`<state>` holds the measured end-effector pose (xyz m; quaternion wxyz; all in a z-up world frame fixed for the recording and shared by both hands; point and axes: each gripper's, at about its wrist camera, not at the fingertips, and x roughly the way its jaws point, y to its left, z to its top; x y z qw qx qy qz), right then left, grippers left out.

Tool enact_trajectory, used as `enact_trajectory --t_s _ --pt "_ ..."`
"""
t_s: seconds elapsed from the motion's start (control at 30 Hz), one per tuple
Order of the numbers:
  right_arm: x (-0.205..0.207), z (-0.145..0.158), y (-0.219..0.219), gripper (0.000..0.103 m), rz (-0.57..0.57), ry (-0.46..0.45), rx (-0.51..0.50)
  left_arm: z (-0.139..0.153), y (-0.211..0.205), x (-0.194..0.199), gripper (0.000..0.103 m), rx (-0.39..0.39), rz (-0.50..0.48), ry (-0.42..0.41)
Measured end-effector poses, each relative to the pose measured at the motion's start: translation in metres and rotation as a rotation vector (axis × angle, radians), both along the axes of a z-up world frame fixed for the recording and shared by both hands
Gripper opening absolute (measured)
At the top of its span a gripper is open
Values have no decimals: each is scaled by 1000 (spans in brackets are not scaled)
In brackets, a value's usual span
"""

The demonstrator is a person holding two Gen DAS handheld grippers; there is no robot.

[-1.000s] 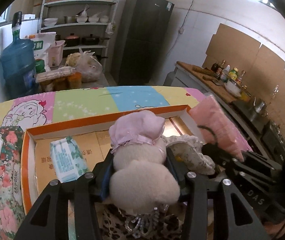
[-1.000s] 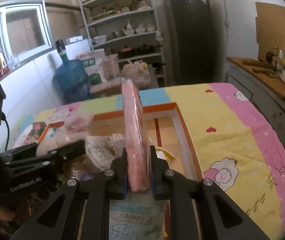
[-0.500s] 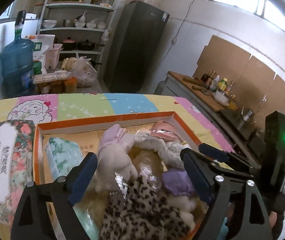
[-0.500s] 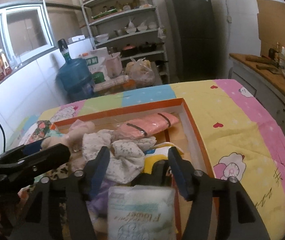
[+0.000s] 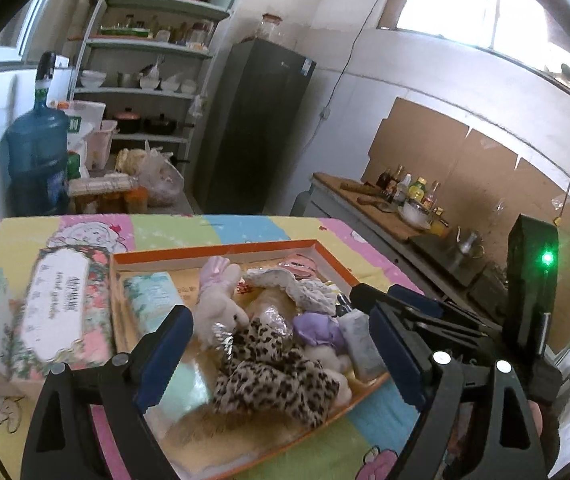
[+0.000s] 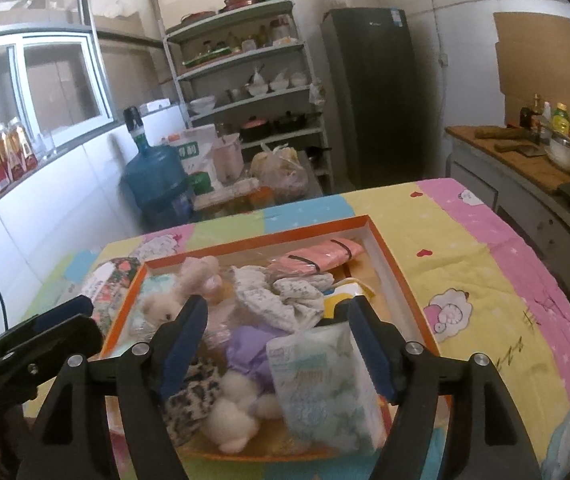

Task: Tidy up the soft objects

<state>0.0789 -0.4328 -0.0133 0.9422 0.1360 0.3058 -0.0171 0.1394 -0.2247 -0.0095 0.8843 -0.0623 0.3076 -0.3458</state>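
Note:
An orange-rimmed shallow box (image 5: 213,250) (image 6: 389,264) on the table is full of soft things. A plush bunny (image 5: 217,308) (image 6: 189,284) with a pink hat lies in it, and a pink pack (image 6: 321,256) lies at its far end. A white floral cloth (image 6: 285,296), a purple item (image 5: 317,326) and a leopard-print cloth (image 5: 269,376) are also inside. My left gripper (image 5: 277,320) hangs open above the box, holding nothing. My right gripper (image 6: 277,308) is opening over a tissue pack (image 6: 325,380); its left pad stands clear of the pack.
A floral box (image 5: 61,308) lies left of the orange box on the patchwork tablecloth (image 6: 465,272). A teal tissue pack (image 5: 151,298) sits in the box's left part. A counter with bottles (image 6: 525,152) runs along the right; a water jug (image 6: 157,180), shelves and a fridge stand behind.
Both grippers opened and drew back and upward. The left one let go of the plush bunny and the right one let go of the pink pack; both now lie in the box.

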Motion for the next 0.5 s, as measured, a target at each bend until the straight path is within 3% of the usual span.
enact_trajectory --t_s 0.23,0.5 --pt "-27 19 22 75 -50 -70 -13 15 34 -29 90 -1 35 -66" --pt "-49 37 78 75 -16 -145 -37 25 77 -57 90 17 109 -112"
